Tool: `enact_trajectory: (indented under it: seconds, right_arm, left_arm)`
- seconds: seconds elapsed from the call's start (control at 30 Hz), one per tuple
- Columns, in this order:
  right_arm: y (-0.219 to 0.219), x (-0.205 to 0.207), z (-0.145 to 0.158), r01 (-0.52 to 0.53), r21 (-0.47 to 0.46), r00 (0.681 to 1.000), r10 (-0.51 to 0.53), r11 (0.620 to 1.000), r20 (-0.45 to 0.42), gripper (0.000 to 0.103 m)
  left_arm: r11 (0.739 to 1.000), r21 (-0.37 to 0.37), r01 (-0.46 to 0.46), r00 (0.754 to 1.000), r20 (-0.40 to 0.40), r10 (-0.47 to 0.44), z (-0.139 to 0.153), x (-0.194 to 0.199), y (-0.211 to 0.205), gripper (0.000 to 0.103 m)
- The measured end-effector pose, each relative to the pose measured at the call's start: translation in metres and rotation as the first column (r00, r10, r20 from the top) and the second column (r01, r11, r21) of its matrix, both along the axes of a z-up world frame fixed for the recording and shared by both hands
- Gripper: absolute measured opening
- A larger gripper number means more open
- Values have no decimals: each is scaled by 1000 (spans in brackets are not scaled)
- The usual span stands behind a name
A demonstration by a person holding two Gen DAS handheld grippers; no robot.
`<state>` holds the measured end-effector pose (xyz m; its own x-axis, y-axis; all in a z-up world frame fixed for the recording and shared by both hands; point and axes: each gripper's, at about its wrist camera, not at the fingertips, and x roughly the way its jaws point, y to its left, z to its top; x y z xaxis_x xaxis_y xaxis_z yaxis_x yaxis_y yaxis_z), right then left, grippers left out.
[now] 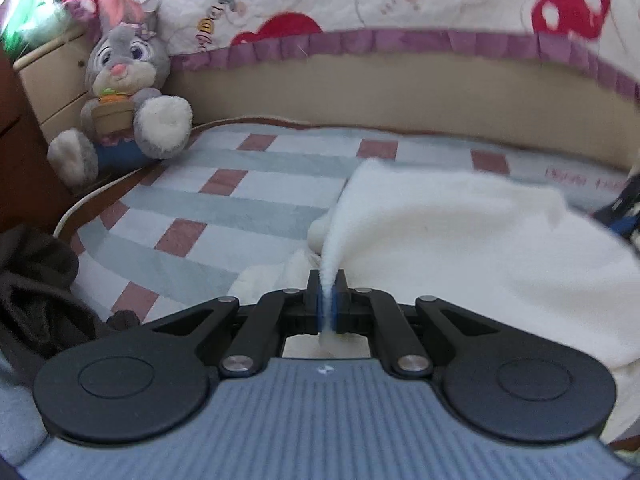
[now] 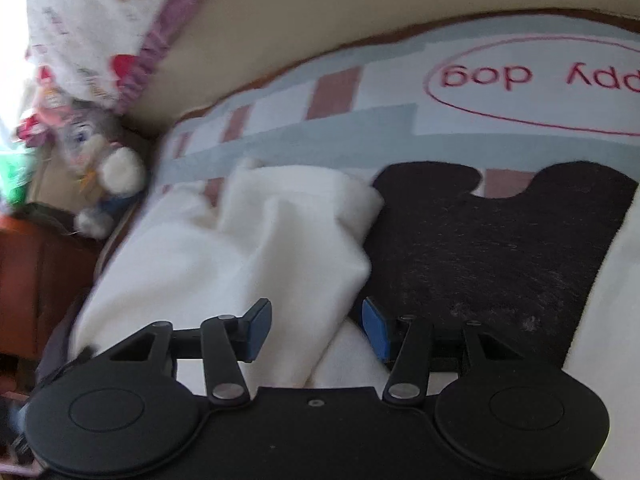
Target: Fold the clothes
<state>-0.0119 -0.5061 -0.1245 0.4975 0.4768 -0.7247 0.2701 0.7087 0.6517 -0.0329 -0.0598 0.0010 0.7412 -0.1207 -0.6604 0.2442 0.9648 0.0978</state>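
A white fleece garment [image 1: 460, 240] lies on the checked bed cover [image 1: 224, 200]. My left gripper [image 1: 327, 296] is shut on a pinched edge of the white garment, which rises in a ridge from the jaws. In the right wrist view the same white garment [image 2: 240, 248] lies folded over, with a large black patch [image 2: 480, 248] on it to the right. My right gripper [image 2: 316, 328] is open, its blue pads [image 2: 260, 328] on either side of a fold of the white cloth, not closed on it.
A grey plush rabbit [image 1: 128, 88] sits at the bed's far left corner by a cream drawer unit [image 1: 48, 80]. A dark garment [image 1: 36, 292] lies at the left edge. A quilt with purple trim [image 1: 360, 8] hangs over the headboard. The cover reads "happy dog" [image 2: 520, 76].
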Motion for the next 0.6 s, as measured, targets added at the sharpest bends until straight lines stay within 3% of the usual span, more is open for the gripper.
enact_trajectory:
  seconds: [0.13, 0.23, 0.4, 0.47, 0.5, 0.53, 0.6]
  right_arm:
    - [18, 22, -7, -67, -78, 996, 63, 995, -57, 59]
    - [26, 30, -12, -79, -39, 996, 77, 996, -52, 59]
    - [29, 30, -16, -87, -22, 996, 86, 996, -38, 59]
    - [28, 30, -18, -64, -5, 998, 64, 998, -17, 60]
    - [28, 31, -19, -51, 5, 999, 51, 999, -6, 60]
    - [32, 35, -21, -53, 3, 999, 53, 999, -2, 60]
    - [42, 41, -22, -63, -24, 998, 64, 998, 12, 61]
  left_arm:
    - [999, 29, 32, 999, -17, -32, 9, -8, 2, 4]
    - [996, -22, 85, 989, -117, -87, 4, -5, 5, 4]
    - [990, -63, 129, 977, -162, -138, 19, 6, 21, 9]
    - [993, -92, 77, 989, -117, -87, 36, 16, 34, 26]
    - [993, -102, 66, 992, -102, -76, 39, 27, 36, 46]
    - [992, -109, 67, 992, -95, -77, 37, 40, 35, 58]
    - [990, -124, 69, 994, -80, -79, 35, 66, 34, 63]
